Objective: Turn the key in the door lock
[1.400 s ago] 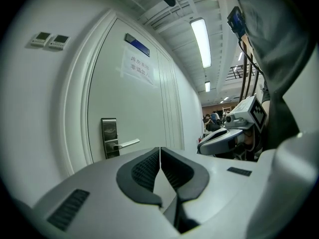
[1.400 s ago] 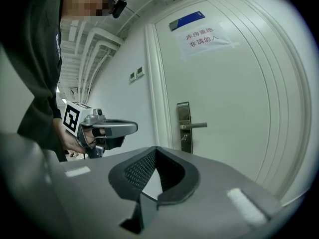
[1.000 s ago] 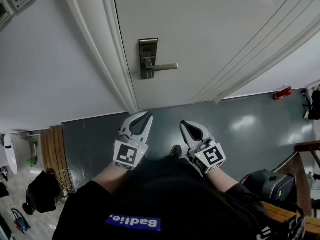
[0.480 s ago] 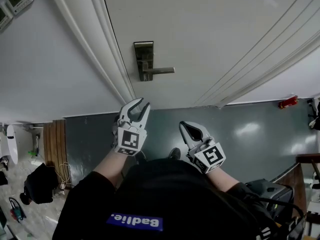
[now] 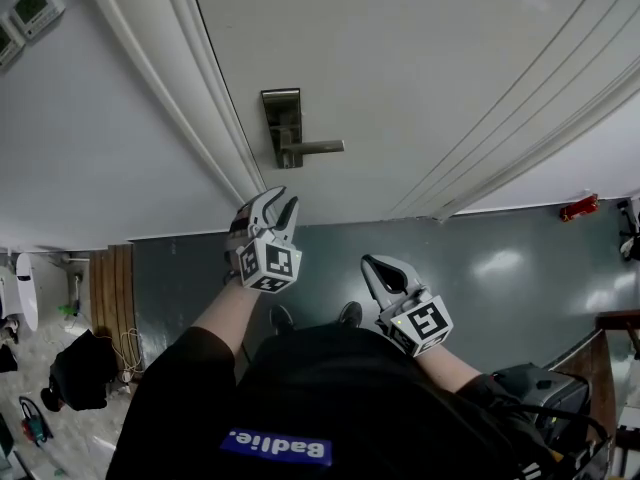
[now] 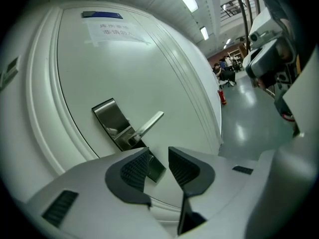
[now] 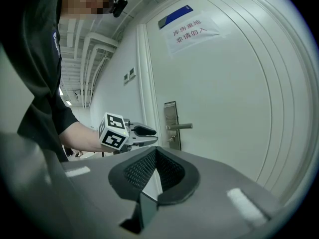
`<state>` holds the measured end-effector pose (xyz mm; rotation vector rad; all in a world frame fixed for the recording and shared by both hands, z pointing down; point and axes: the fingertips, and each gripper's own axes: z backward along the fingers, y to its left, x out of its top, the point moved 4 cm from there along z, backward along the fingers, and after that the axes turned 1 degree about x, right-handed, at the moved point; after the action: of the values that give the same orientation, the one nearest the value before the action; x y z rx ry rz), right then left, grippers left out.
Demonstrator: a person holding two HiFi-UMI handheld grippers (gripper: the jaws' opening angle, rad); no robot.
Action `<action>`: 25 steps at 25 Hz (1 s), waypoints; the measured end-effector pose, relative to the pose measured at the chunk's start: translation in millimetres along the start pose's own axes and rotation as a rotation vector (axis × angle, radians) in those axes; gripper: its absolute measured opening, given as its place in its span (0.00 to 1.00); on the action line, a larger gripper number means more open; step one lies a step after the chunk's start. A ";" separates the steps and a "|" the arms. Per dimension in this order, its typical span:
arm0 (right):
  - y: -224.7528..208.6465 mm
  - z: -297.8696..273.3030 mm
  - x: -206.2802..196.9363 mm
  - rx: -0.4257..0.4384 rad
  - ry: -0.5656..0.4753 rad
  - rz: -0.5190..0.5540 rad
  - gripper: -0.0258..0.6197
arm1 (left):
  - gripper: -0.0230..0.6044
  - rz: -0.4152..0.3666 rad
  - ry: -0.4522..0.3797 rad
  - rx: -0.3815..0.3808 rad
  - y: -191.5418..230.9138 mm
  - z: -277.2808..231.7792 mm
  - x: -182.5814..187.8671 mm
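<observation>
Head view: we face white door [image 5: 420, 58]. Steel lock plate [image 5: 283, 116] with lever handle [image 5: 318, 149] sits near door's left edge, beside moulded frame [image 5: 190, 98]. Glossy grey-green floor [image 5: 500, 258] below. Pale wall [image 5: 90, 148] at left carries control panels [image 5: 38, 3]. Left gripper [image 5: 282, 198] hovers near plate; right gripper [image 5: 372, 263] lower, by our body.

Left gripper view: fingers opening, nothing between. Plate's lower end shows behind gap, untouched.

Right gripper view: fingers pressed together, empty. Paper notice [image 7: 194, 31] on door. Key too small for us to tell.

White door [image 5: 420, 68], brushed-silver lock plate [image 5: 283, 128], glossy grey-green floor [image 5: 480, 258]. Pale grey left hand-held gripper [image 5: 277, 203] and right hand-held gripper [image 5: 380, 265], black ribbed pads [image 6: 134, 171], black-and-white square markers [image 5: 272, 261].
</observation>
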<state>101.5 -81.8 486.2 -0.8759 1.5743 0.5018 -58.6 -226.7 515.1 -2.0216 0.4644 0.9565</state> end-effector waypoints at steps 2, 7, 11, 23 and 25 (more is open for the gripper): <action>-0.4 4.4 -2.1 -0.002 0.013 -0.005 0.04 | 0.21 -0.038 0.027 0.008 1.8 -8.5 -3.6; -2.1 11.5 -7.9 -0.015 0.033 -0.010 0.04 | 0.21 -0.105 0.078 0.014 4.1 -30.6 -12.7; -5.6 16.0 -10.7 -0.031 0.039 -0.016 0.04 | 0.21 -0.131 0.125 0.018 3.9 -50.6 -22.0; -9.3 29.5 -21.4 -0.056 0.067 -0.036 0.04 | 0.22 -0.203 0.211 0.052 16.4 -87.6 -33.0; -10.6 30.8 -23.0 -0.058 0.072 -0.036 0.03 | 0.22 -0.220 0.219 0.052 15.8 -92.6 -34.0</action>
<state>129.6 -59.8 503.9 -0.9739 1.6133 0.4965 -47.6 -311.6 566.6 -2.0893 0.3687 0.5882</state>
